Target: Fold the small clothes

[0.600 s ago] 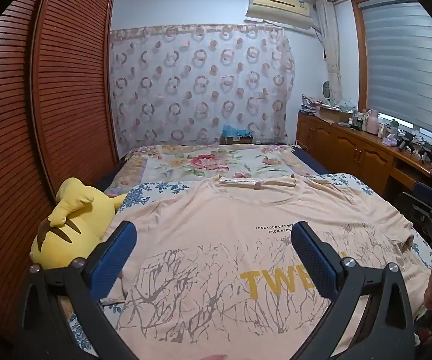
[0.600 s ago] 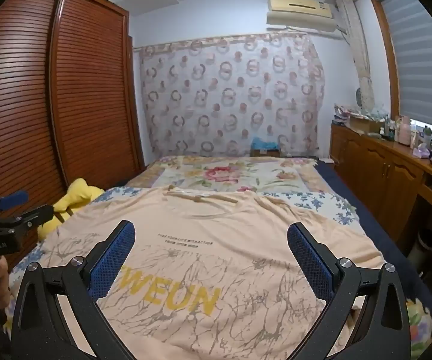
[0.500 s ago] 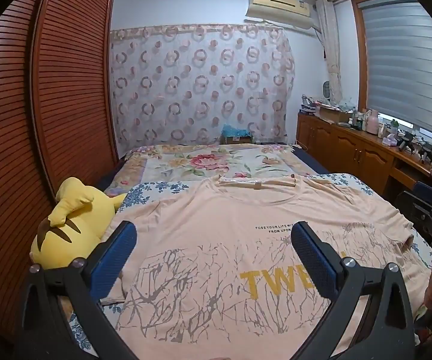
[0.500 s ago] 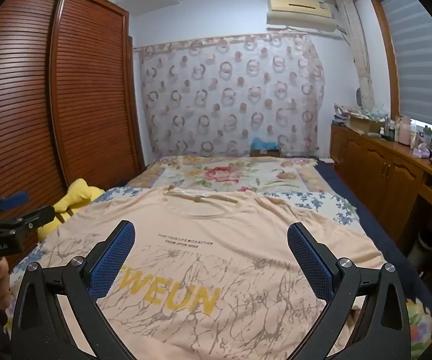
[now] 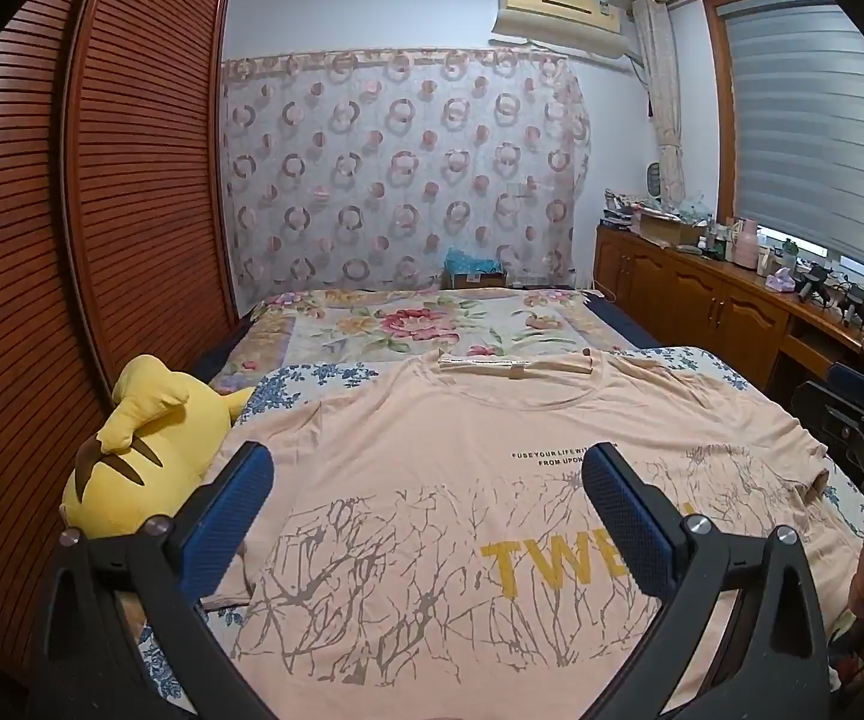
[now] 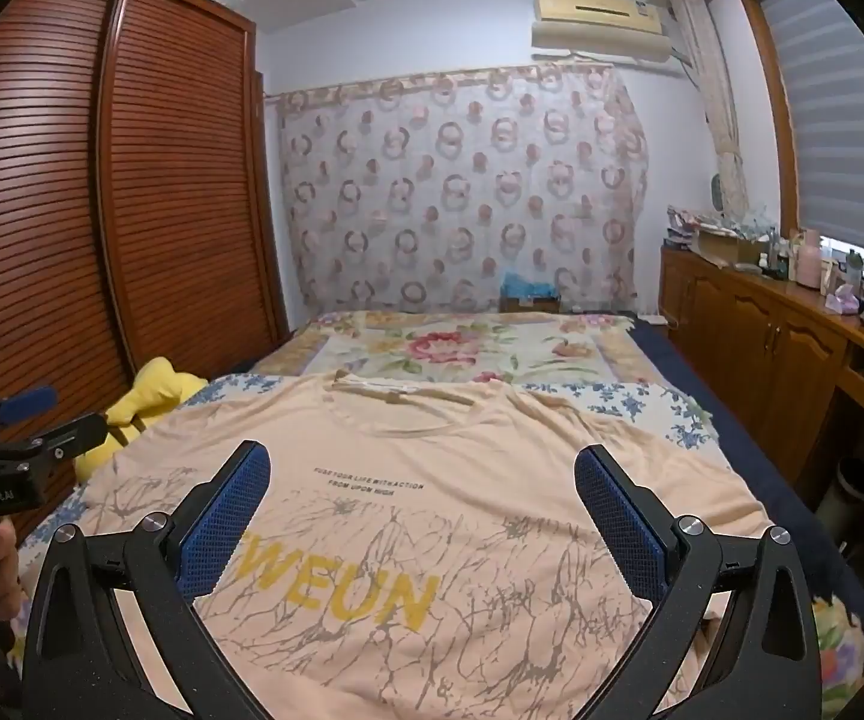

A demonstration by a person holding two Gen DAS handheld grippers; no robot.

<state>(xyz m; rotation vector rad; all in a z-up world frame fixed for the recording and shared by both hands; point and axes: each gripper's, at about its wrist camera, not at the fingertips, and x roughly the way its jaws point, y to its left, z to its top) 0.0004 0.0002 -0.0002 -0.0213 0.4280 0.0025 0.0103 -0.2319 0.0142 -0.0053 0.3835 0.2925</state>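
Open air lies above the T-shirt [image 5: 432, 450] spread flat across the bed [image 6: 630, 402]; a yellow plush toy [image 5: 144, 456] crowds its left edge, seemingly touching the sleeve, against the slatted wardrobe [image 5: 132, 180]

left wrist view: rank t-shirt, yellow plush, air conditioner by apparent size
1. t-shirt, largest by far
2. yellow plush
3. air conditioner, smallest as it looks, though it hangs far back on the wall, so real size is unsure

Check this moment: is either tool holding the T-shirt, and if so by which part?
Nothing is held. The left tool and the right tool both stand wide open above the peach T-shirt, which lies spread flat on the bed.
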